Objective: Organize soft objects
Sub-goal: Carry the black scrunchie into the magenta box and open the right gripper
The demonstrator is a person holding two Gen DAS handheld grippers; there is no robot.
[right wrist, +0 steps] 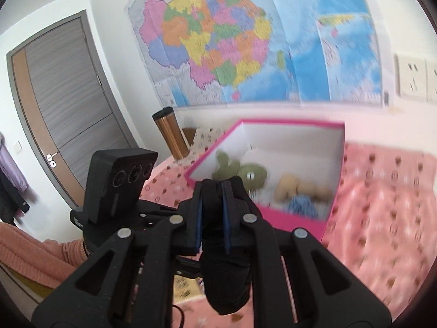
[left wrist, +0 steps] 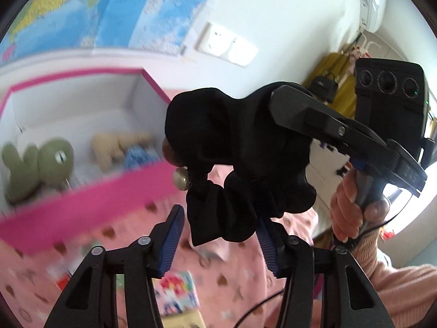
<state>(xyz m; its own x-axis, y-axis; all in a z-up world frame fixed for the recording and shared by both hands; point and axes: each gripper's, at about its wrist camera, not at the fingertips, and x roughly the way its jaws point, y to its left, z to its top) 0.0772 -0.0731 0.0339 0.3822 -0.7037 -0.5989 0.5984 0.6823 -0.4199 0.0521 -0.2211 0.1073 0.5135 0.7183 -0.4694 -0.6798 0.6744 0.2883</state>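
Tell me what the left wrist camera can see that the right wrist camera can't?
Only the left wrist view shows the black scrunchie whole, with its pearl bead, the open left gripper below it, and the person's hand on the right gripper's handle.

Only the right wrist view shows the door, the brown tumbler, and the right gripper shut on the scrunchie.

Both show the pink box with a green plush and a tan plush inside, the wall map, and the pink cloth.
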